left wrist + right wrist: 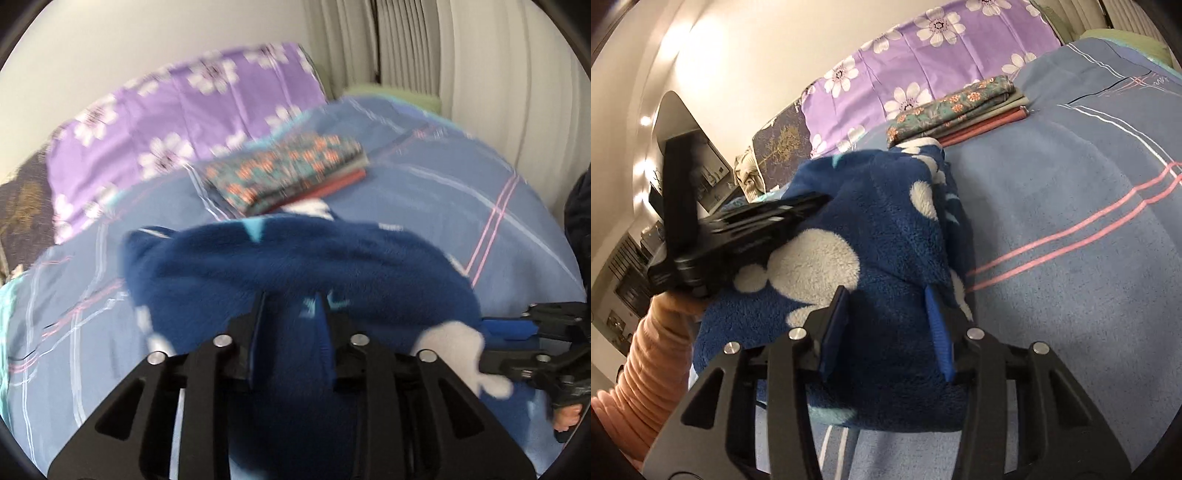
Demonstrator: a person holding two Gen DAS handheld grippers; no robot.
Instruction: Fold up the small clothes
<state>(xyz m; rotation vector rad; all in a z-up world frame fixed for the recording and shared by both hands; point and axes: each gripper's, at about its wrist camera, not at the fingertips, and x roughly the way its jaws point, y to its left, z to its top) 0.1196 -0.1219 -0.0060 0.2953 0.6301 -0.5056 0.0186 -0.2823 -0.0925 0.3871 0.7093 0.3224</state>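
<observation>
A dark blue fleece garment with white spots lies bunched on the blue plaid bedspread. My left gripper is at its near edge with a thick fold of fleece filling the gap between the pads, so it is shut on the fleece. In the right wrist view the same garment is a folded bundle. My right gripper straddles its near end, both blue pads against the fabric. The left gripper rests on the bundle's left side, held by a hand with a peach sleeve. The right gripper enters from the right beside a white patch.
A stack of folded clothes with a floral piece on top sits behind the fleece, also in the right wrist view. A purple flowered pillow lies against the wall. Pleated curtains hang at the back right. The bedspread stretches to the right.
</observation>
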